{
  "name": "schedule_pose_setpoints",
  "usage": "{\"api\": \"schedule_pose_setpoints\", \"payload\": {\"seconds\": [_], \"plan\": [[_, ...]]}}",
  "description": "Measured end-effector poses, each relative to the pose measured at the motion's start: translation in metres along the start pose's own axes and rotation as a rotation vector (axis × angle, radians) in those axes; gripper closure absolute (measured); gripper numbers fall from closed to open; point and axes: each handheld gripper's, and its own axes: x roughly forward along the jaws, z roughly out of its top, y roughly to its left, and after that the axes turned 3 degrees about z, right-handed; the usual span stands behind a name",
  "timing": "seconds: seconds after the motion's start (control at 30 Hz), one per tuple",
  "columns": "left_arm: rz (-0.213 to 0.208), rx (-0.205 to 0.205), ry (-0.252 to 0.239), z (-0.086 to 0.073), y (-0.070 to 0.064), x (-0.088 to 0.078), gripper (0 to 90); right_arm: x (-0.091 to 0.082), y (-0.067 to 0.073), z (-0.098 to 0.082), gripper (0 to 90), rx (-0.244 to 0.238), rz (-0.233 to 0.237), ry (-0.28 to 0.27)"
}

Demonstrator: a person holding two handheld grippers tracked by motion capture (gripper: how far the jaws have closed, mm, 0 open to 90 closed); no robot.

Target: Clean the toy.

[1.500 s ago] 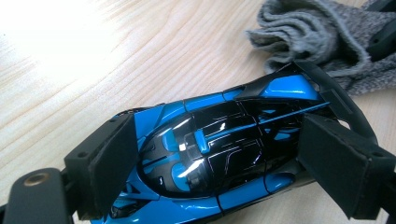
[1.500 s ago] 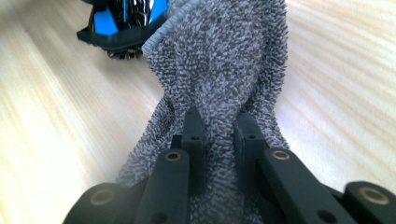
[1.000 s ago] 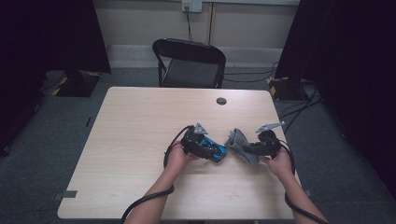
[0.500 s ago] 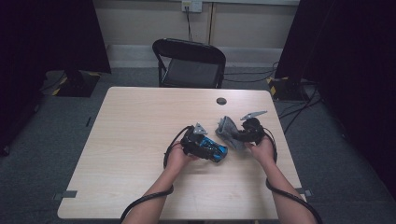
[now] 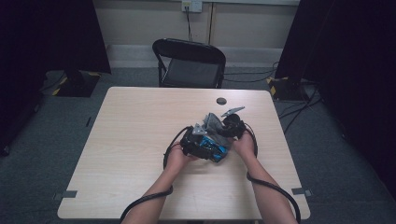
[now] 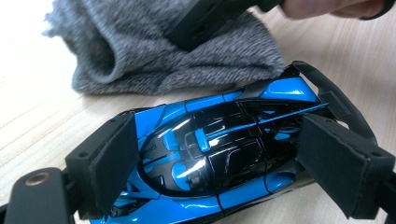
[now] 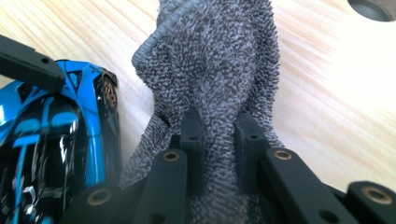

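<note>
A blue and black toy car [image 5: 208,149] sits low over the wooden table [image 5: 140,140], right of centre. My left gripper [image 5: 198,140] is shut on it. In the left gripper view its pads [image 6: 114,163] press against the two sides of the toy car [image 6: 219,154]. My right gripper [image 5: 223,127] is shut on a grey terry cloth [image 5: 212,122]. In the right gripper view the cloth [image 7: 219,60] bunches up between the right gripper's [image 7: 219,140] pads. The cloth [image 6: 187,60] lies against the car's far side.
A small dark round disc [image 5: 221,101] is on the table beyond the hands. A black folding chair [image 5: 189,65] stands behind the far edge. Black cables [image 5: 275,191] trail from both grippers toward the near edge.
My right gripper has carried the grey cloth leftward and a little farther away, bringing it up against the car. The left gripper and the car have stayed put.
</note>
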Motion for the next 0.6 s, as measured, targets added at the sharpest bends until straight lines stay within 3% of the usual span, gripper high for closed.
{"api": "schedule_pose_setpoints", "payload": {"seconds": [0.23, 0.33, 0.6], "plan": [[0.001, 0.003, -0.012, -0.001, 0.000, 0.000, 13.3, 0.010, 0.008, 0.010, 77.0, -0.036, 0.023, -0.005], [0.000, 0.001, -0.009, -0.001, 0.000, 0.000, 13.3, 0.017, 0.016, 0.011, 77.1, -0.068, 0.042, 0.023], [-0.001, -0.001, -0.011, -0.001, 0.001, 0.000, 13.3, 0.020, 0.021, 0.012, 77.8, -0.098, 0.088, 0.020]]}}
